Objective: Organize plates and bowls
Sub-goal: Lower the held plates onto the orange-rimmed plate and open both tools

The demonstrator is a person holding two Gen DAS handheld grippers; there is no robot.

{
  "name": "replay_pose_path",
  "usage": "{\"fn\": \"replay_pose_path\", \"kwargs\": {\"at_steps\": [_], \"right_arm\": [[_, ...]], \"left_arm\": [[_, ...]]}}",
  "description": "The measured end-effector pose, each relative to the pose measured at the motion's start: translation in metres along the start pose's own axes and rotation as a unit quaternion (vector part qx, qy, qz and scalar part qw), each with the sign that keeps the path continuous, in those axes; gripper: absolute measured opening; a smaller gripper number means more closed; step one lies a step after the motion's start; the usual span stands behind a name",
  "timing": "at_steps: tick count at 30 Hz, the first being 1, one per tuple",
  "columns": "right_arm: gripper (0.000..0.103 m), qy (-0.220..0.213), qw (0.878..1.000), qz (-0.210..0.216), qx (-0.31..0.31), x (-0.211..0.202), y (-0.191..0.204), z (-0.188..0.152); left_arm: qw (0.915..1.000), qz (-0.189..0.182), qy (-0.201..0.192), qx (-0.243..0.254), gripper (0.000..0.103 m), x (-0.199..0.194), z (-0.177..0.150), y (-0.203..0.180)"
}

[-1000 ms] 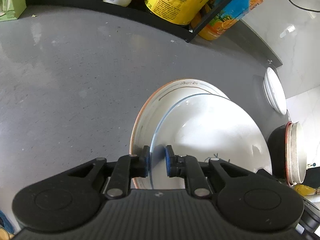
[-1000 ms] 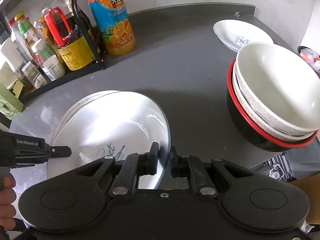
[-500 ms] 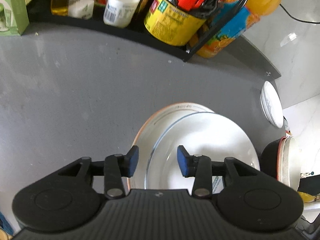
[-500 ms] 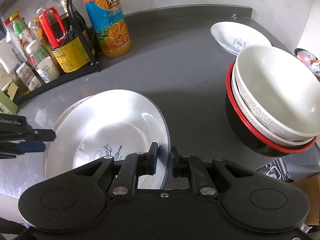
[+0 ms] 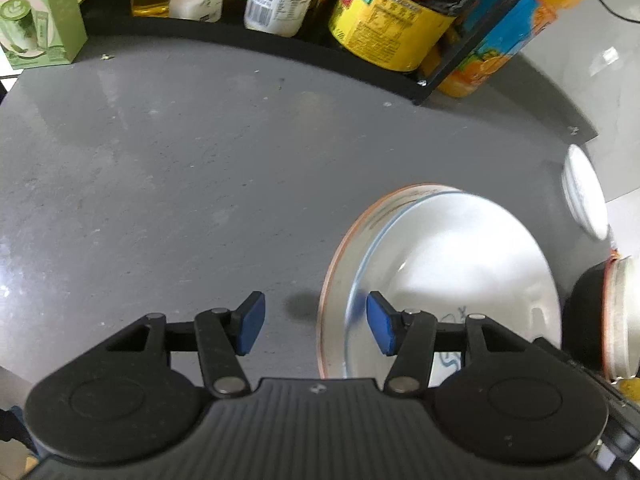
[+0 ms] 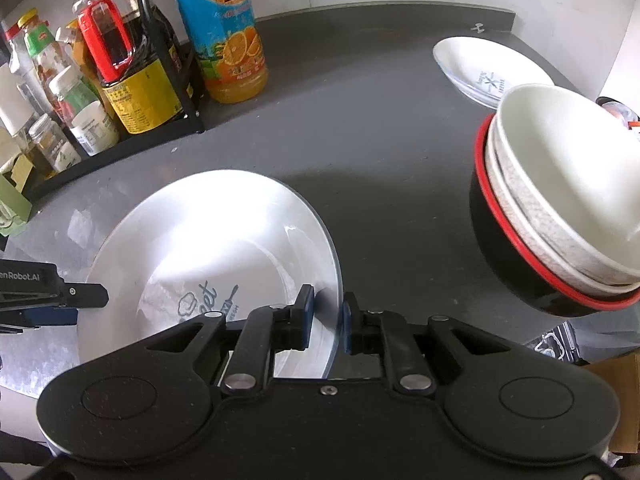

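A white plate with a thin blue rim point(image 5: 460, 264) point(image 6: 208, 240) rests on an orange-rimmed plate point(image 5: 334, 264) on the grey counter. My right gripper point(image 6: 326, 316) is shut on the white plate's near right rim. My left gripper point(image 5: 316, 328) is open at the stack's left edge, its right fingertip point(image 5: 380, 328) over the rim and its left one over bare counter; its fingers point(image 6: 60, 300) also show in the right wrist view. A stack of bowls point(image 6: 560, 200), white ones nested in a black, red-rimmed one, stands to the right. A small white plate point(image 6: 492, 68) lies at the back right.
A black rack of sauce bottles and jars point(image 6: 120, 80) point(image 5: 380, 20) lines the back left, with an orange juice bottle point(image 6: 224, 40) beside it. A green box point(image 5: 36, 20) stands at the far left. Bare grey counter point(image 5: 160, 200) spreads left of the plates.
My left gripper opened, let go of the white plate's rim and drew back to the left. The plate sank flat onto the orange-rimmed plate. The right gripper kept its hold.
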State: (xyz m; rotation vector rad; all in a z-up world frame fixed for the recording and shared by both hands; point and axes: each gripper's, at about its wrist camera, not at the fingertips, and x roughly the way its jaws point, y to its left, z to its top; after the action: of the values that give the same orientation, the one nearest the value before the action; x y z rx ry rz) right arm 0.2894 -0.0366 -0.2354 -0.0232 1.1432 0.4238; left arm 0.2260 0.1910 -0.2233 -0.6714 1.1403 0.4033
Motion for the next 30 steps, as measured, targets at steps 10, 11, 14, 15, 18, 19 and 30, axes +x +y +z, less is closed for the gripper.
{"fn": "replay_pose_path", "kwargs": {"at_steps": [10,11,14,15,18,19,30], "right_arm": [[0.019,0.012,1.000,-0.006,-0.017,0.010,0.006,-0.003],[0.020,0.014,1.000,-0.005,-0.014,0.010,0.005,-0.002],[0.023,0.011,1.000,-0.001,0.000,0.006,0.001,0.002],[0.024,0.009,1.000,0.002,0.003,0.003,0.000,0.003],[0.028,0.001,1.000,0.011,0.007,-0.006,-0.002,0.006],[0.031,-0.001,1.000,0.014,0.009,-0.009,-0.002,0.007],[0.058,-0.048,0.998,0.025,0.036,-0.056,-0.012,0.025]], "left_arm": [[0.9999,0.003,-0.008,-0.008,0.055,-0.005,0.005,0.004],[0.9999,0.006,-0.009,-0.007,0.055,-0.007,0.004,0.003],[0.9999,0.009,-0.013,-0.003,0.055,-0.010,0.005,0.001],[0.9999,0.005,-0.016,-0.001,0.055,-0.012,0.006,0.000],[0.9997,-0.001,-0.023,0.000,0.055,-0.019,0.008,-0.002],[0.9996,-0.006,-0.026,0.000,0.055,-0.022,0.009,-0.004],[0.9974,-0.046,-0.047,0.029,0.064,-0.049,0.013,-0.034]]}}
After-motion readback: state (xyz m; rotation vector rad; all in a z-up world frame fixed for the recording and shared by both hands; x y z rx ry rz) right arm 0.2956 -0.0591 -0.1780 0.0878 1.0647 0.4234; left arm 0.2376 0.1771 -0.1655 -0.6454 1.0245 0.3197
